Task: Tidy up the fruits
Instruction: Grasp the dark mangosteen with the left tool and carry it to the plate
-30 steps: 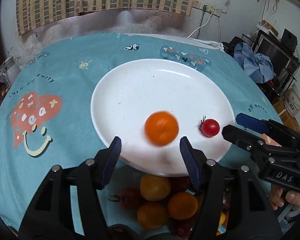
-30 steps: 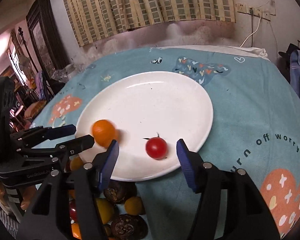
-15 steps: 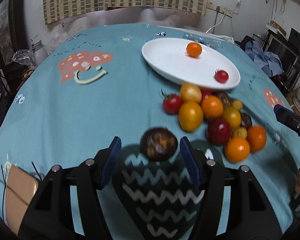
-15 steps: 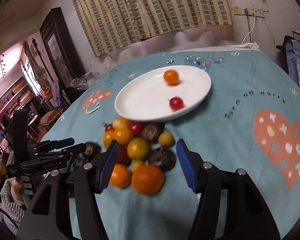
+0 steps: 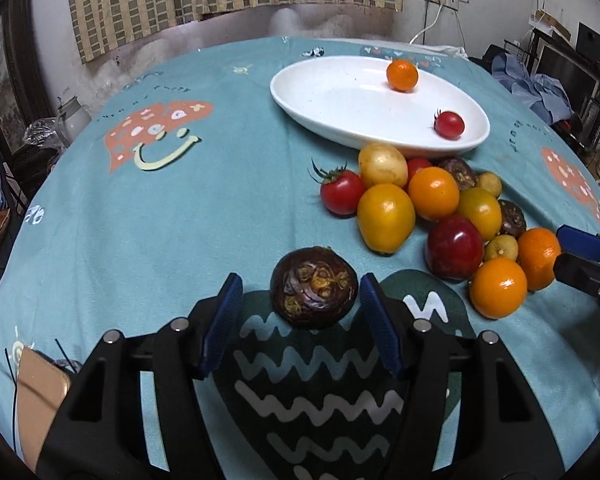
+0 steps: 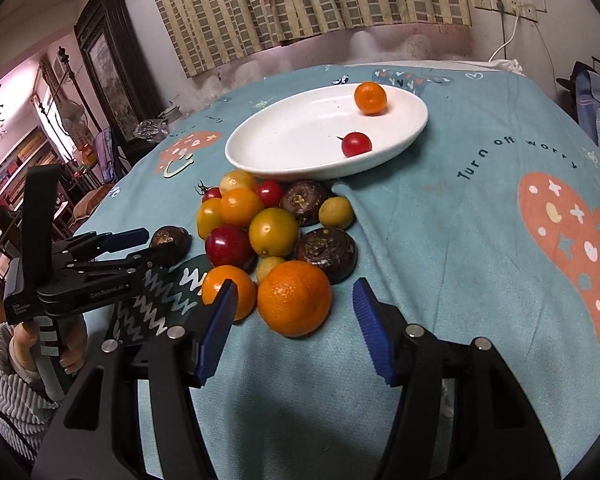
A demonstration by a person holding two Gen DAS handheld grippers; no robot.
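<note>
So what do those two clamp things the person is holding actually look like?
Each gripper, left and right, is a black plastic frame with silver screws and two ribbed blue finger pads. The left one carries white lettering on its side, and a grey ribbed sleeve covers the arm holding it.

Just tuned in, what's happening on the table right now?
Fruit sorting is underway. The white plate holds a small orange and a cherry tomato. The left tongs are open around a dark brown fruit; the right tongs are open at a large orange on the pile's edge.
</note>
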